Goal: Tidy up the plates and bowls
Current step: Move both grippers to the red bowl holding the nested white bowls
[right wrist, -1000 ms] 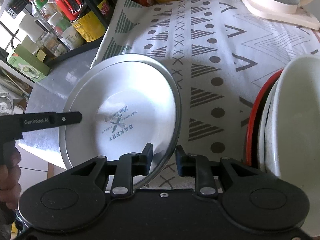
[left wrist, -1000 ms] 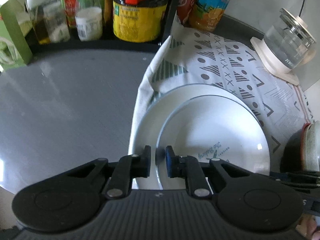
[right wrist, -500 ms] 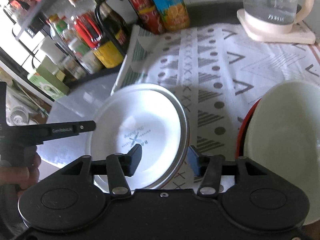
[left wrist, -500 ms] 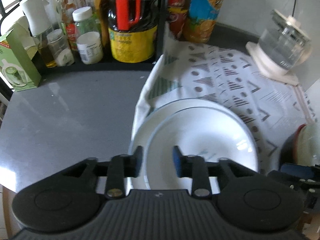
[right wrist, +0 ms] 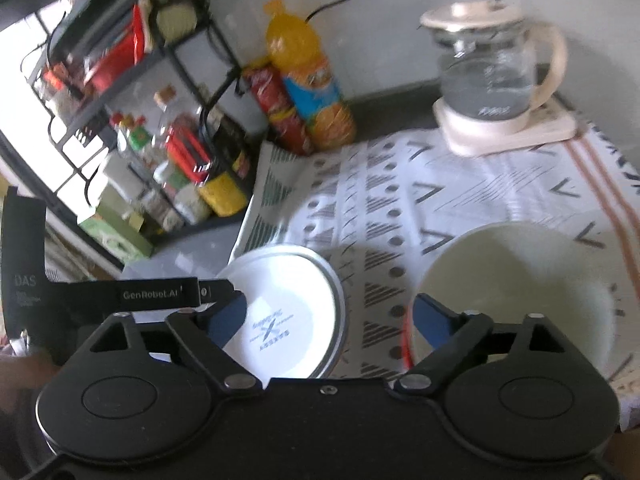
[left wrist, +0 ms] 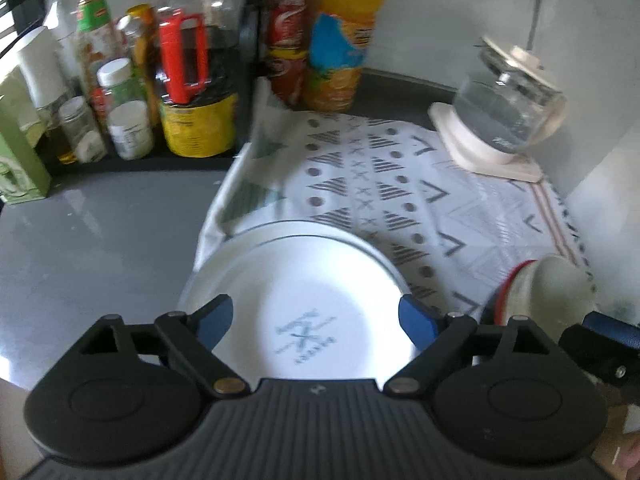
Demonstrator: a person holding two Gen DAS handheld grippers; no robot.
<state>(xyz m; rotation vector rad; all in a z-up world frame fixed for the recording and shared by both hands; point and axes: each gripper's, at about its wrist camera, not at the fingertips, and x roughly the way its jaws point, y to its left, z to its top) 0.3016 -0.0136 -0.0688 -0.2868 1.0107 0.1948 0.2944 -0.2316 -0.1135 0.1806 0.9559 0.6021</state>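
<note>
1. The white plate (left wrist: 304,304) lies on another plate (left wrist: 240,248) at the edge of the patterned cloth (left wrist: 460,208). This stacking step looks done.
2. The left gripper (left wrist: 316,318) and right gripper (right wrist: 332,316) have just been opening. Both now stand wide, holding nothing.
3. A second ago they pinched the plate's rim.
4. Next is probably the white bowl (right wrist: 516,280), sitting in a red-rimmed one.
</note>
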